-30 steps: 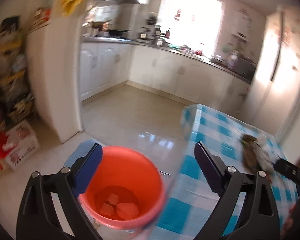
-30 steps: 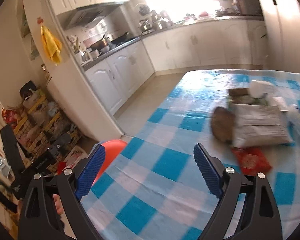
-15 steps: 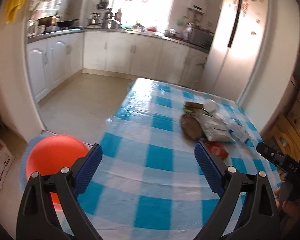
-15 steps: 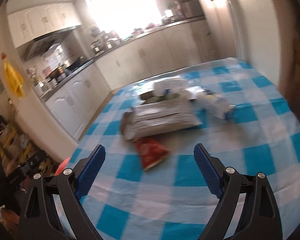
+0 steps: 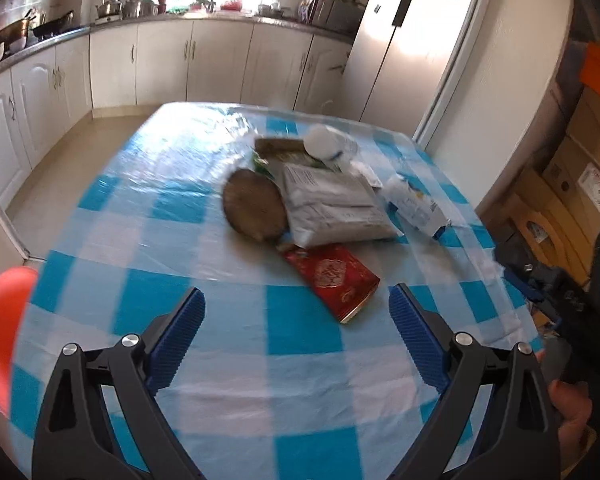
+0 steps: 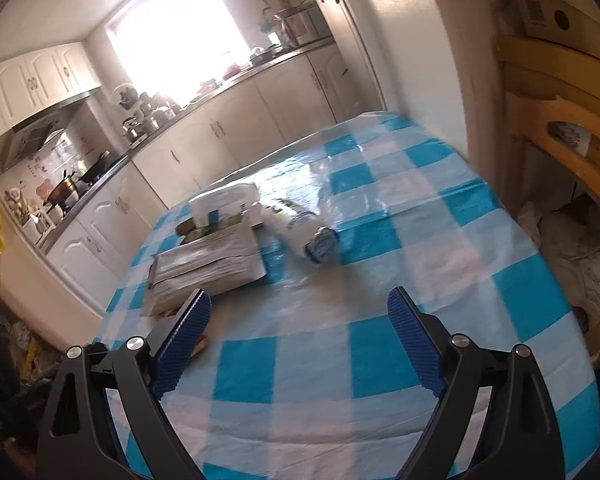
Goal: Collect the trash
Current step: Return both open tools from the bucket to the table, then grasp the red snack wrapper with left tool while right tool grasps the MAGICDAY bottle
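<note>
Currently, in the left wrist view, the left gripper [image 5: 296, 312] is seen released, its blue pads spread wide with nothing between them, low in the frame above the checked desk [image 5: 148, 240]. The trash is gathered in the middle of the frame: a red packet [image 5: 332, 280] lies nearest, just above the gap between the jaws and slightly right of centre, its long axis running from upper left to lower right. Beyond it, a brown round piece [image 5: 254, 210] and a grey printed bag [image 5: 332, 206] are found side by side and touching, with a white bottle [image 5: 414, 206] to their right and a white cup [image 5: 322, 142] behind. An orange bucket [image 5: 0, 332] is caught at the left edge, beside the desk.

In the right wrist view, the right gripper [image 6: 298, 312] is likewise shown released and empty, low in the frame. The grey printed bag [image 6: 208, 268] lies to the upper left, its near corner just above the left jaw, while the white bottle [image 6: 300, 232] is seen above the middle, its capped end turned toward the camera and its long axis running up and to the left. The red packet is almost hidden behind the left jaw.

The red packet is judged to be the left gripper's to take, being straight ahead of it; the bottle is better placed for the right.
</note>
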A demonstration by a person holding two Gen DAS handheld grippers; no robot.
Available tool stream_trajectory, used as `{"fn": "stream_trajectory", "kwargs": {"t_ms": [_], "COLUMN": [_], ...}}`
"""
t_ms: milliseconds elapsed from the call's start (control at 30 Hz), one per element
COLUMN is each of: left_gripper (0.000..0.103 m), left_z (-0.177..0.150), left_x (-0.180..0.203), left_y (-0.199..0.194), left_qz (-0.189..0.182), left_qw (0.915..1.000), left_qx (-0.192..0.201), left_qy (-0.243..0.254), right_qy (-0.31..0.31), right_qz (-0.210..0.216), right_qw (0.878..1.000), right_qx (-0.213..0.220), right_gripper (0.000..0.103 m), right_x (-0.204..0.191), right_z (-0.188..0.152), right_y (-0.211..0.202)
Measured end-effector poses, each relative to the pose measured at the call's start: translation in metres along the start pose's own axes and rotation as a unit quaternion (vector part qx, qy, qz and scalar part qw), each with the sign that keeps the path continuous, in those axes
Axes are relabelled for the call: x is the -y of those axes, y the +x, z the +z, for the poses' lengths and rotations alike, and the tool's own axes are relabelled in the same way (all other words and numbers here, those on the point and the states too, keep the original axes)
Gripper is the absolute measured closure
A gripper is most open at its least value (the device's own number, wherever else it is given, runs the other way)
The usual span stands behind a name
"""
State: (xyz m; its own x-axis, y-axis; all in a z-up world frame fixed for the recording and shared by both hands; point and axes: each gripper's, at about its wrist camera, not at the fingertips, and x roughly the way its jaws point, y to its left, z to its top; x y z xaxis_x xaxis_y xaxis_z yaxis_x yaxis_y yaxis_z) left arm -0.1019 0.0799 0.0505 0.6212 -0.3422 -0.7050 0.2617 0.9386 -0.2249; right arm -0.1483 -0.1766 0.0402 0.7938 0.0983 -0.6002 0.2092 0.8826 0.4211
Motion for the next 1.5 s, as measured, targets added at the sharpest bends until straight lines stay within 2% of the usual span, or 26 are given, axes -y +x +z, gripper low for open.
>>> {"fn": "stream_trajectory", "kwargs": {"t_ms": [100,233,333,433,567,833,933,1100,1167,1200,1233,1367,1500], "left_gripper": [0.009,0.009,0.009,0.011,0.024,0.053,0.056,0.057,0.057,0.057,0.057,0.066,0.067], "left_z": [0.001,0.009,0.014,0.018,0.019,0.02,0.019,0.014,0.012,0.011,0.011,0.009,0.008], "left_x": [0.01,0.018,0.02,0.028,0.033,0.028,0.019,0.001,-0.005,-0.008,-0.01,-0.017,-0.022], "left_y": [0.027,0.056,0.068,0.078,0.081,0.078,0.072,0.059,0.055,0.052,0.05,0.04,0.038], "left_qz": [-0.011,0.02,0.029,0.056,0.079,0.099,0.087,0.079,0.076,0.074,0.072,0.065,0.06], "left_qw": [0.9993,0.9984,0.9976,0.9971,0.996,0.9943,0.9953,0.9957,0.996,0.9962,0.9963,0.9973,0.9976], "left_qx": [-0.032,-0.04,-0.043,-0.039,-0.035,-0.039,-0.043,-0.044,-0.042,-0.041,-0.04,-0.027,-0.025], "left_qy": [-0.017,-0.035,-0.046,-0.036,-0.023,0.003,-0.004,-0.018,-0.022,-0.022,-0.023,-0.02,-0.024], "right_qy": [0.0,-0.015,-0.025,-0.036,-0.043,-0.041,-0.048,-0.095,-0.105,-0.105,-0.104,-0.103,-0.101], "right_qz": [-0.002,-0.002,-0.002,-0.003,-0.012,0.015,0.016,0.002,-0.004,-0.006,-0.006,-0.011,-0.011], "right_qw": [1.0,1.0,1.0,0.999,0.998,0.994,0.993,0.991,0.989,0.989,0.988,0.988,0.988], "right_qx": [0.001,-0.003,-0.009,-0.016,-0.034,-0.101,-0.104,-0.099,-0.101,-0.108,-0.113,-0.115,-0.115], "right_gripper": [0.014,0.014,0.014,0.014,0.014,0.014,0.014,0.014,0.024,0.037,0.042,0.053,0.055], "right_x": [0.001,-0.002,-0.004,-0.006,-0.005,-0.005,-0.008,-0.019,-0.02,-0.019,-0.018,-0.016,-0.017], "right_z": [0.001,0.001,0.006,0.015,0.029,0.048,0.054,0.061,0.061,0.06,0.059,0.054,0.05], "right_y": [0.001,0.006,0.012,0.019,0.033,0.089,0.101,0.118,0.123,0.127,0.13,0.13,0.126]}}
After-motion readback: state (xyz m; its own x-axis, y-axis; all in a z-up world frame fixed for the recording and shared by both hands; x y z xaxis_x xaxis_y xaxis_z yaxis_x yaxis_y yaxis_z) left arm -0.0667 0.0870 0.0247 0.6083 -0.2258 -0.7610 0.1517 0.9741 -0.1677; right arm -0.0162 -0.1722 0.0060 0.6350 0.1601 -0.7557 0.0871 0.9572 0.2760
